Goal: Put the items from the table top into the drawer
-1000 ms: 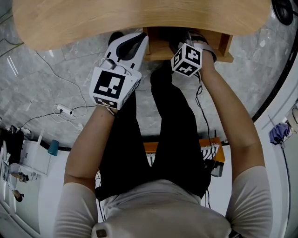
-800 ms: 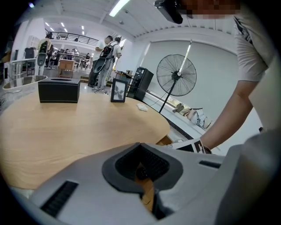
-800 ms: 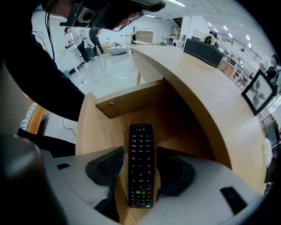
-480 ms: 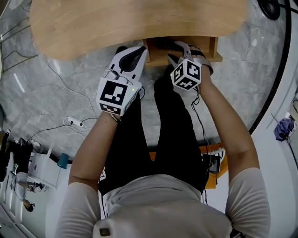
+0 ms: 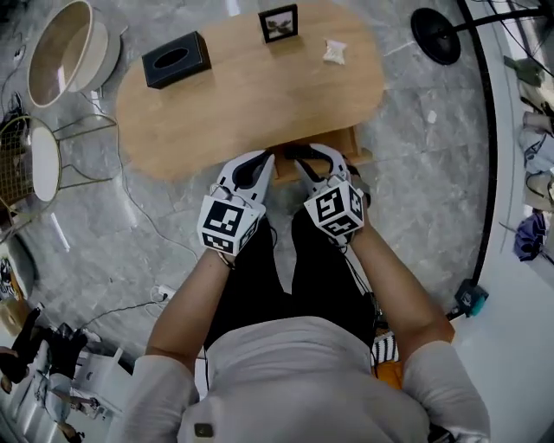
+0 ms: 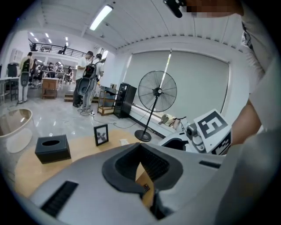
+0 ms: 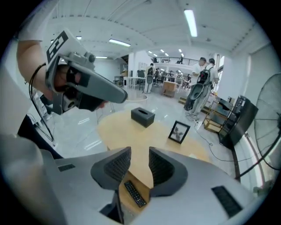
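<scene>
On the oval wooden table (image 5: 260,95) lie a black tissue box (image 5: 176,59), a small picture frame (image 5: 279,22) and a white packet (image 5: 334,51). The open drawer (image 5: 355,157) sticks out under the near edge, with a black remote (image 7: 134,194) lying in it. My left gripper (image 5: 260,164) hangs over that edge, its tips touching and nothing held (image 6: 140,145). My right gripper (image 5: 313,156) is beside it above the drawer. Its jaws (image 7: 139,150) have just been closing, and a narrow gap with nothing in it remains between them.
A standing fan (image 5: 435,35) is on the floor to the far right of the table. A round tub chair (image 5: 61,52) and a wire stool (image 5: 39,160) stand at the left. Cables run over the grey floor. People stand far back in the hall (image 6: 88,79).
Both grippers have risen from drawer level to above the table's near edge and come closer together. The head view has pulled back, so the whole table top shows. The right jaws have narrowed.
</scene>
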Demonstrator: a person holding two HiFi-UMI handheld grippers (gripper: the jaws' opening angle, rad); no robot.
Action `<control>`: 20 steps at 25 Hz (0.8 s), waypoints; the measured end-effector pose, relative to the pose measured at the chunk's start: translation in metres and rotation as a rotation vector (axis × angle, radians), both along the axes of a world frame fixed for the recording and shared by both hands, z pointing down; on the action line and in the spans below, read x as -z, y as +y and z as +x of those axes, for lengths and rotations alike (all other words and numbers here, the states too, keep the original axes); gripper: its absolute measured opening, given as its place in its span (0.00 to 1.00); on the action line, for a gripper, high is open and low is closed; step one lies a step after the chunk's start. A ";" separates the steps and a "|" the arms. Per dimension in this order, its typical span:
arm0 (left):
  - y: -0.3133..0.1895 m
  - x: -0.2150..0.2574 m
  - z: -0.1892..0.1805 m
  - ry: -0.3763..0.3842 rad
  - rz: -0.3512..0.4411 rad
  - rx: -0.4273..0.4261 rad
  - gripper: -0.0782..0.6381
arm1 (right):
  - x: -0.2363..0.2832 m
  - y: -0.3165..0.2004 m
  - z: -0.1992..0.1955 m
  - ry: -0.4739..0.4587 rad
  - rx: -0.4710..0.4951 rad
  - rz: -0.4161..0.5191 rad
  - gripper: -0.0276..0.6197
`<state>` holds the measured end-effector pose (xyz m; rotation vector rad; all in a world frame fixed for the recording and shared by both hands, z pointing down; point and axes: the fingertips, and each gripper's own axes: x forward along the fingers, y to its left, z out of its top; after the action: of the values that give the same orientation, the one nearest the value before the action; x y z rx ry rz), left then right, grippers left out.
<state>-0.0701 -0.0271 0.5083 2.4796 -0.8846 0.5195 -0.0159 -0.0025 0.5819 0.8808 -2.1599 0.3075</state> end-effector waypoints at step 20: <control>0.039 0.324 0.050 0.090 0.377 -0.159 0.12 | 0.392 0.010 0.021 -0.314 -0.214 0.468 0.10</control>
<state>-0.0200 0.0121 0.1844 2.9072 -0.8154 0.3097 0.0051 0.0076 0.1899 1.4114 -2.4794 0.0398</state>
